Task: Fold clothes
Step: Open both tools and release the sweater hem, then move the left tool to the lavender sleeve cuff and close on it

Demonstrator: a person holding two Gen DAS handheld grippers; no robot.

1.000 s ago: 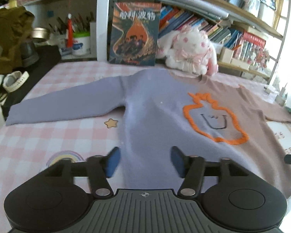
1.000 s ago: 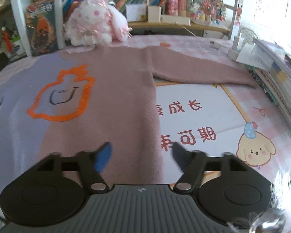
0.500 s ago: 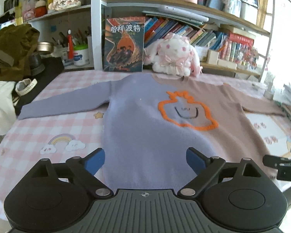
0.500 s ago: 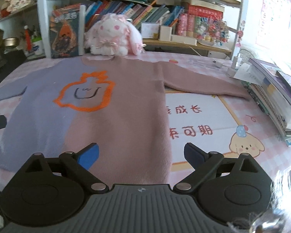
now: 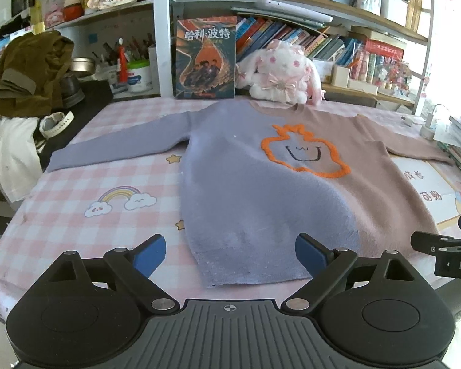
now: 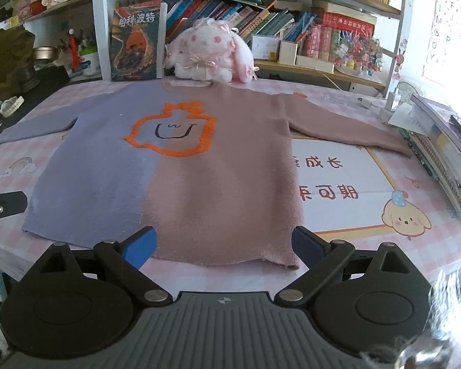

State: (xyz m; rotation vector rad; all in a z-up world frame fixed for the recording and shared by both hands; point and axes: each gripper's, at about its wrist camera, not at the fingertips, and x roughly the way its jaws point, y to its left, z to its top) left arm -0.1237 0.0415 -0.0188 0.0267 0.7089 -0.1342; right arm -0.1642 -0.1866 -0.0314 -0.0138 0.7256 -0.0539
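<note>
A two-tone sweater, lilac on one half and dusty pink on the other, with an orange outlined figure on the chest, lies flat and face up on the table, both sleeves spread out. It also shows in the right wrist view. My left gripper is open and empty, hovering at the sweater's lilac hem. My right gripper is open and empty, hovering at the pink hem. The right gripper's edge shows in the left wrist view.
The table has a pink checked cloth and a white printed mat. A plush bunny and a book stand behind the collar. Stacked books lie right. A brown jacket is piled left.
Both grippers have pulled back from over the sweater toward the near table edge and opened wide. The sweater has not moved.
</note>
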